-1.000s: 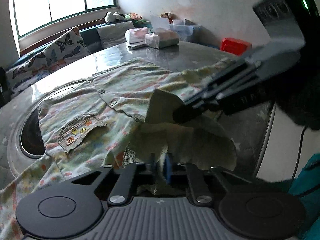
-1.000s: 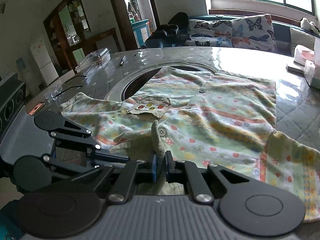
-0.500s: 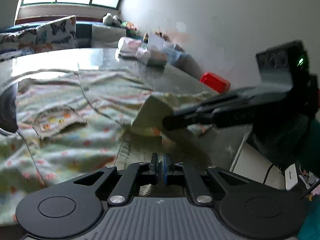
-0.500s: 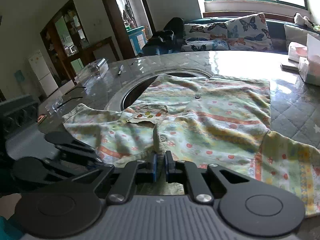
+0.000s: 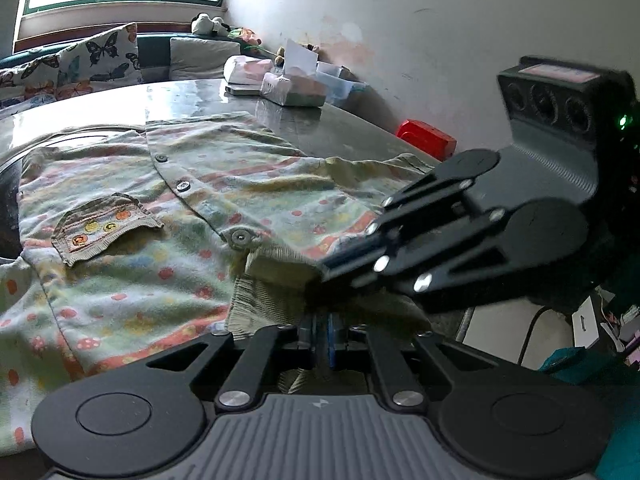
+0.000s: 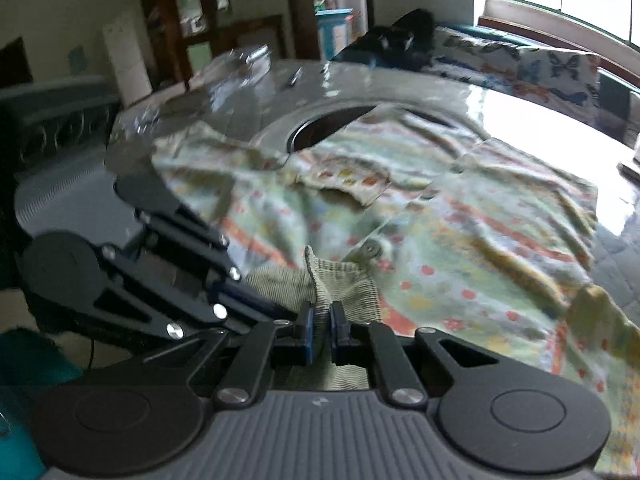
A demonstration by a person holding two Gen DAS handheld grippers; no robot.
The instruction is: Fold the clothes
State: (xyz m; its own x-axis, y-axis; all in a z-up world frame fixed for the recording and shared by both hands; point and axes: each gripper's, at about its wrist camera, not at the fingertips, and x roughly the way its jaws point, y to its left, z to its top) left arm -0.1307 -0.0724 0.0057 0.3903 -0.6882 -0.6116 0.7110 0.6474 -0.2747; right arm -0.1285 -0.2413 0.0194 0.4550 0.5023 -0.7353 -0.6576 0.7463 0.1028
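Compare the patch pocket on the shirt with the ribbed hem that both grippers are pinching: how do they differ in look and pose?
The pocket is brownish with a row of coloured dots; the ribbed hem is plain pale green. The pocket lies flat on the shirt, untouched; the hem is pinched and lifted by the left gripper and right gripper. Both are ribbed knit and belong to the same shirt.

The shirt (image 5: 120, 280) is soft, fuzzy printed cloth with a ribbed hem (image 6: 352, 280). The tabletop (image 5: 192, 96) looks glossy, polished stone. The tongs (image 5: 322, 334) are matt black plastic with shiny metal rivets.
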